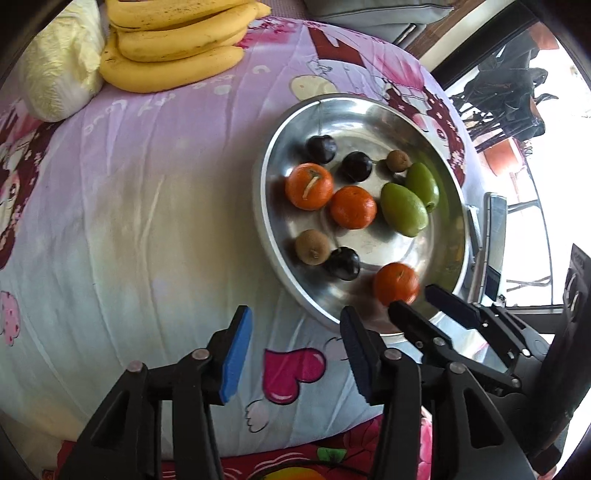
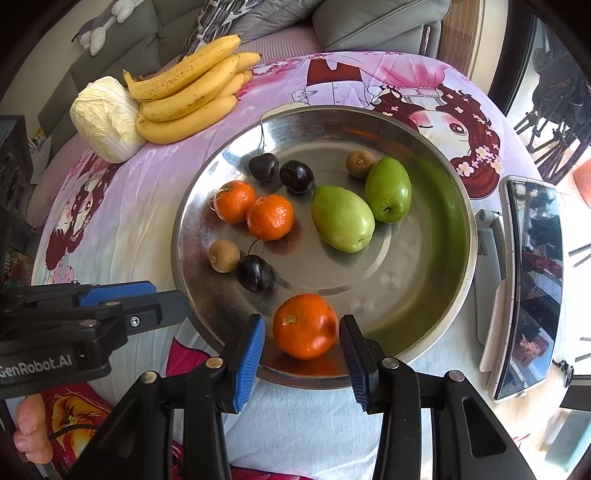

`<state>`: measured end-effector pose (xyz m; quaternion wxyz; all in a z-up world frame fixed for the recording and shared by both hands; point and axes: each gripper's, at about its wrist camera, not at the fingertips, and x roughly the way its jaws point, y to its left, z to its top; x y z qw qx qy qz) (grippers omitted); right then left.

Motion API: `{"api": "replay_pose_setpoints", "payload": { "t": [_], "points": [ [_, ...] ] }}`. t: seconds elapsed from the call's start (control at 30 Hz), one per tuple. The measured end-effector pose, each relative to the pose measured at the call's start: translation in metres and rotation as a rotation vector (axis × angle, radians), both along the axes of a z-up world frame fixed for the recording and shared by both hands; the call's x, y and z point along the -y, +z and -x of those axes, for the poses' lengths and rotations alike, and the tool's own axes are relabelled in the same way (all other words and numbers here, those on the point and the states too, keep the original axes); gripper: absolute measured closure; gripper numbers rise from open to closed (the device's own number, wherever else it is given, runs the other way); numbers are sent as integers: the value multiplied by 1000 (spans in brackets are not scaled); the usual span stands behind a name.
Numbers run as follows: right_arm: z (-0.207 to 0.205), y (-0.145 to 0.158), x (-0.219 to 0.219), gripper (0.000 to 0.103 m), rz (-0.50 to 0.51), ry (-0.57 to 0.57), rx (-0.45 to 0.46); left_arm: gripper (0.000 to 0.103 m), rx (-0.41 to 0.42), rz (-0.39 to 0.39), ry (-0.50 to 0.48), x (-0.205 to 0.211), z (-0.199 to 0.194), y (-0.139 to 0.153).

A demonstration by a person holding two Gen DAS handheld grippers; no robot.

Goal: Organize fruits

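A steel plate (image 2: 424, 314) on the printed cloth holds two green fruits (image 2: 341, 223), three dark cherries (image 2: 297, 176), two small brown fruits (image 2: 224, 255) and three oranges. One orange (image 2: 304, 326) lies at the plate's near rim between the blue pads of my right gripper (image 2: 303, 354), which is open, with a slim gap on each side. The left wrist view shows that orange (image 1: 395, 282) blurred, just beyond the right gripper (image 1: 415, 299). My left gripper (image 1: 295, 332) hangs open and empty over the cloth, left of the plate. The left gripper (image 2: 168, 295) also shows in the right wrist view.
A bunch of bananas (image 2: 192, 92) and a pale cabbage (image 2: 105, 118) lie at the far left of the table. A phone on a stand (image 2: 532, 280) sits right of the plate. A sofa with cushions (image 2: 369, 22) is behind the table. Fingers (image 2: 31, 432) show at the lower left.
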<state>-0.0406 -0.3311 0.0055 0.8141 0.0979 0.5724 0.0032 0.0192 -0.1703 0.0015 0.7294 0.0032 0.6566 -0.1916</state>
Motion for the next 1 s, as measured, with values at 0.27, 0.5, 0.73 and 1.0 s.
{"api": "replay_pose_setpoints", "payload": {
  "t": [0.27,0.5,0.73,1.0],
  "points": [
    [8,14,-28,41,15,49,26,17,99,-147,105,-60,21,2],
    [15,18,-47,23,35,79,44,9,99,-183,176,-88,37,-3],
    [19,24,-54,7,50,86,68,9,144,-272,214,-106,55,-4],
    [18,23,-55,0,40,85,74,9,171,-310,260,-107,55,0]
  ]
}}
